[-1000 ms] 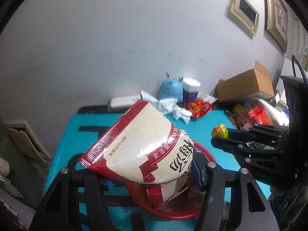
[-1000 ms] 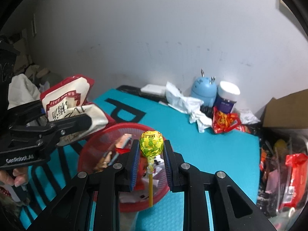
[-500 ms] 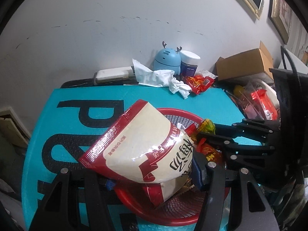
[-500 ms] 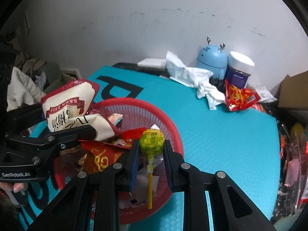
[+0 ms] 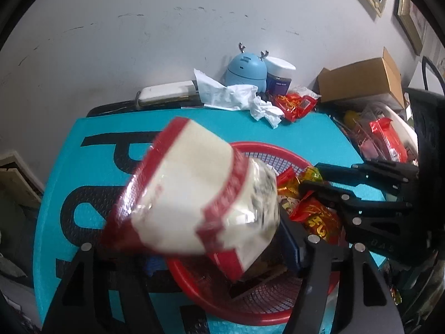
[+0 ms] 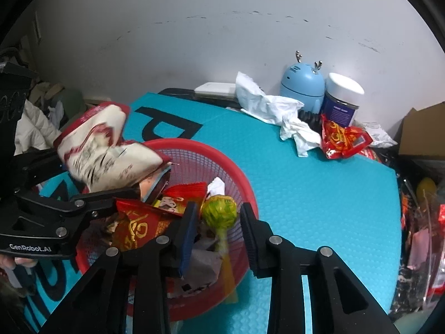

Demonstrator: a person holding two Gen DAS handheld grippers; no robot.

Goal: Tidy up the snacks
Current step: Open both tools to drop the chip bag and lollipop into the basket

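A red mesh basket [image 5: 264, 150] [image 6: 194, 144] stands on the teal mat and holds several red snack packets [image 6: 136, 225]. A white-and-red snack bag [image 5: 194, 194] [image 6: 105, 153] hangs blurred over the basket's left rim, between the fingers of my left gripper [image 5: 219, 250] [image 6: 94, 172]. Those jaws are opening and the bag is slipping loose. My right gripper [image 6: 219, 222] [image 5: 310, 176] hovers over the basket's right side, and its jaws are also opening. A green-yellow lollipop [image 6: 219, 211] sits between its pads with gaps showing, its stick blurred and pointing down.
At the back of the teal mat [image 6: 306, 194] are a blue antlered gadget [image 6: 301, 86], a white-lidded jar [image 6: 343, 100], crumpled tissues [image 6: 278, 111] and a red packet [image 6: 342, 139]. A cardboard box [image 5: 361, 80] and cluttered bags crowd the right edge.
Both grippers came down over the basket. Both pairs of jaws have spread. The snack bag and the lollipop, held firmly before, now blur as they slip from the pads.
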